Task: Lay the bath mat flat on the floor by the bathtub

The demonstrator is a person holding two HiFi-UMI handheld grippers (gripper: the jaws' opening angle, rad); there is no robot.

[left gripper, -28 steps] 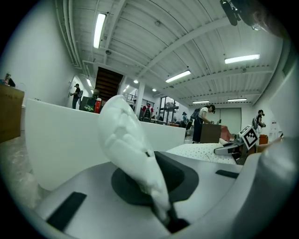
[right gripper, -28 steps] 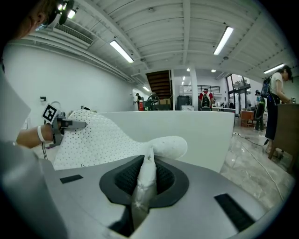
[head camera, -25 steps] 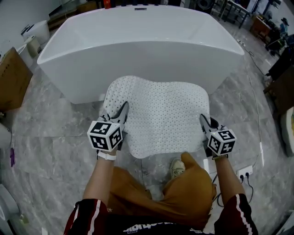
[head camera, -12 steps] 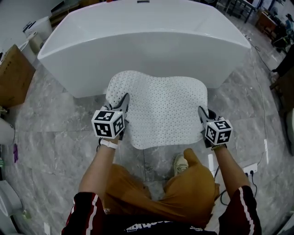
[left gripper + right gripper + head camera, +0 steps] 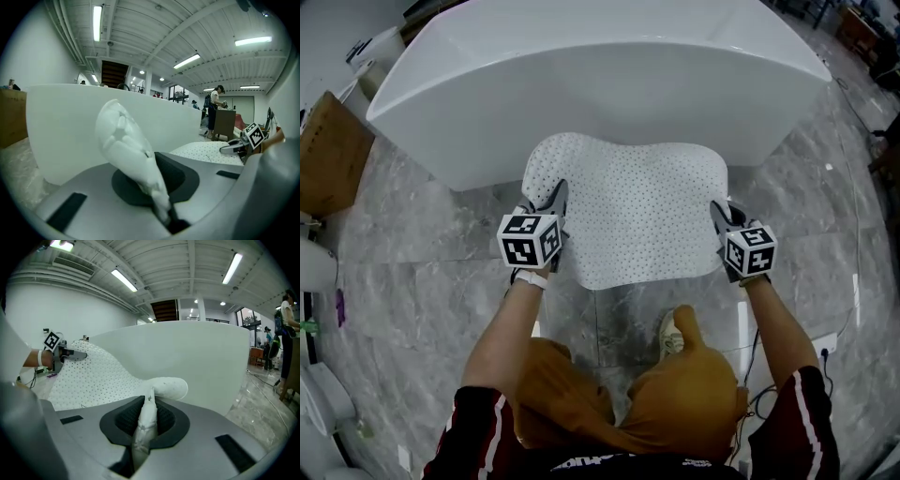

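Note:
A white perforated bath mat hangs spread between my two grippers, over the grey marble floor in front of the white bathtub. My left gripper is shut on the mat's left edge, and a bunched white fold sticks up from its jaws. My right gripper is shut on the right edge, with a pinched ridge of mat between its pads. The mat's far edge lies near the tub's base. In the right gripper view the mat stretches away to the left gripper.
A brown cardboard box stands at the left of the tub. My knees in orange trousers and a shoe are just behind the mat. A power strip with cable lies at the right. People and furniture stand far off.
Both grippers have come down and forward toward the tub with the mat held between them. The mat's far edge now lies closer to the tub's base.

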